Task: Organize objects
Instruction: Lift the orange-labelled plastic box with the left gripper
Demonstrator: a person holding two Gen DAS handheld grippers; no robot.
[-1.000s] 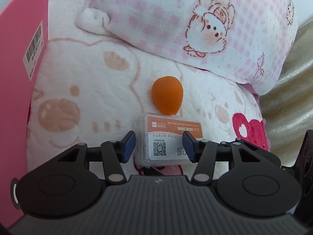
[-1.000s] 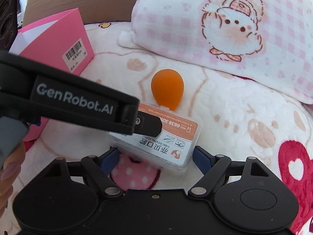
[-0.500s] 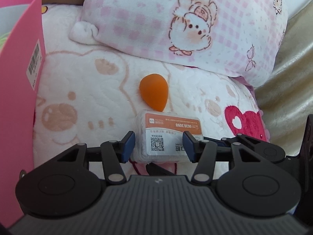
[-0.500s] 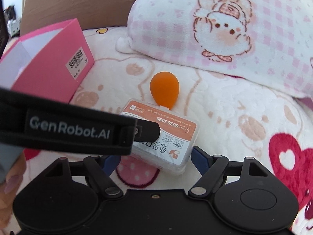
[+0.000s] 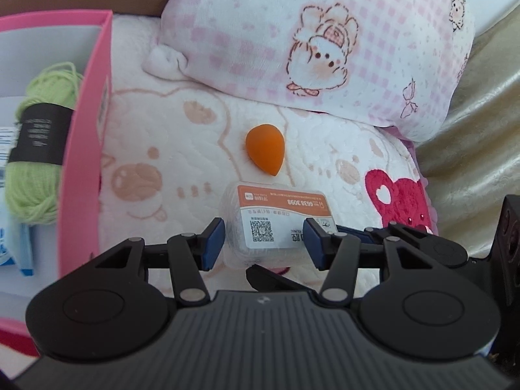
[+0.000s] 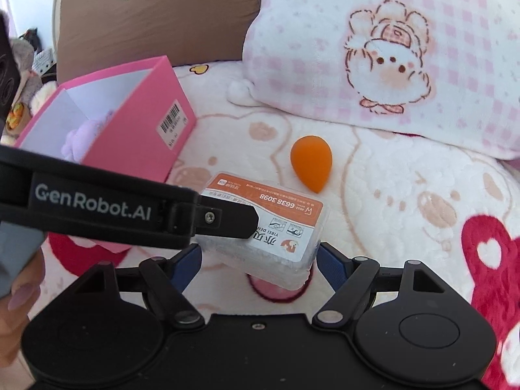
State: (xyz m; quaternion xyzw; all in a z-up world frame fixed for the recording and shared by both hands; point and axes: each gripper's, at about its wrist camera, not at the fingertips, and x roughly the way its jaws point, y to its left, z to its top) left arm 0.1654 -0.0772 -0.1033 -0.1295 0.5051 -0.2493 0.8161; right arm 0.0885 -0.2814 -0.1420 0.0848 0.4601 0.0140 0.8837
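A clear plastic box point(image 5: 279, 214) with an orange and white label hangs just above the blanket, between both grippers. My left gripper point(image 5: 263, 243) has its left pad at the box's left end, and its right pad overlaps the label. In the right wrist view one left finger point(image 6: 227, 217) lies across the top of the box point(image 6: 286, 227). My right gripper point(image 6: 260, 261) has a blue pad against each end of the box. An orange teardrop sponge point(image 5: 265, 148) lies on the blanket just beyond it. An open pink box point(image 6: 139, 136) stands to the left.
The pink box point(image 5: 84, 162) holds a green yarn skein point(image 5: 39, 136) and something lilac point(image 6: 81, 136). A pink checked pillow point(image 5: 325, 48) blocks the far side, with a brown cushion point(image 6: 156, 16) behind it. Gold fabric point(image 5: 471, 130) lies at the right. A hand point(image 6: 19, 292) shows at the lower left.
Both grippers have risen, and the plastic box has come up between them. The sponge now looks smaller and apart from the box. The pink box's inside has come into view.
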